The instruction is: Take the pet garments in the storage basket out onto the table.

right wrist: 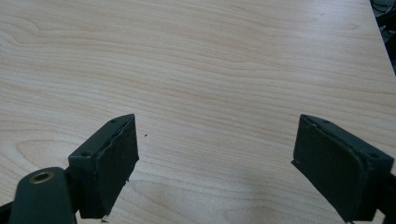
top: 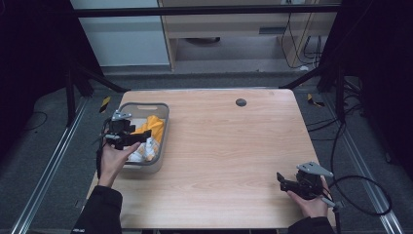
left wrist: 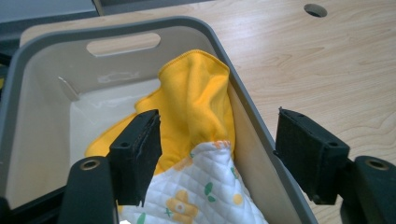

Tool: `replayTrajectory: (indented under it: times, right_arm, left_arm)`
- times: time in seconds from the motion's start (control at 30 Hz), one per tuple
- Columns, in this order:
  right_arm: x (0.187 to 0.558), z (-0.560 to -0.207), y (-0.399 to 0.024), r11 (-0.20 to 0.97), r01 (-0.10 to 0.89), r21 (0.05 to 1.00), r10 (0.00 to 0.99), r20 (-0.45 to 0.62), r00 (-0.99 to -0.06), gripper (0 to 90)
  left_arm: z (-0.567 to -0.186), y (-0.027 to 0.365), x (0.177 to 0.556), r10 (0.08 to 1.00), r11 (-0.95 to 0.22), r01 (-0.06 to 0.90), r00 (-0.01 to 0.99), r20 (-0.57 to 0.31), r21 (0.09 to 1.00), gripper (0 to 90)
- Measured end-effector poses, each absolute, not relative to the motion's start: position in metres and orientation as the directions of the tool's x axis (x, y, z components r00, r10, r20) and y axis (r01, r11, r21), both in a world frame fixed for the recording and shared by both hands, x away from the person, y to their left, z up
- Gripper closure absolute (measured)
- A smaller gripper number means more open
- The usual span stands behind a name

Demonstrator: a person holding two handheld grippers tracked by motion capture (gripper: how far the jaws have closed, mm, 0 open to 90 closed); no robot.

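On the light wooden table (top: 219,146), a grey plastic basket with a handle slot (top: 163,117) sits toward nine o'clock. In it lie a yellow cloth (left wrist: 196,93) and, at six o'clock of it in the left gripper view, a white quilted cloth with a yellow flower print (left wrist: 201,191). The left gripper (top: 141,138) hangs over the basket's near end, its jaws standing apart astride the basket's right wall, one inside beside the cloths and one outside, pressing on nothing. The right gripper (top: 281,179) sits near five o'clock on the table, jaws spread wide over bare wood.
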State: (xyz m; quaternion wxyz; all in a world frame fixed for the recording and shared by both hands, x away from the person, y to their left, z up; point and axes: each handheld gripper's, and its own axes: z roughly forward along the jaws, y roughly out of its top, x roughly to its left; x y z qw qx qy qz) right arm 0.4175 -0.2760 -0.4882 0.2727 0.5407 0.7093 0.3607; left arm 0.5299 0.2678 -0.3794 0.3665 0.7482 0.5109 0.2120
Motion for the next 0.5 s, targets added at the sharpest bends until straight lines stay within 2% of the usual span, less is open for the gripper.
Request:
replayTrajectory:
  times: [0.5]
  right_arm:
    - [0.419,-0.489,-0.276,0.158,0.574,0.803,0.962,0.007,-0.274,14.6]
  left_arm:
    - [-0.391,0.258,0.537,0.92,-0.264,0.661,0.39,-0.022,0.702,40.7]
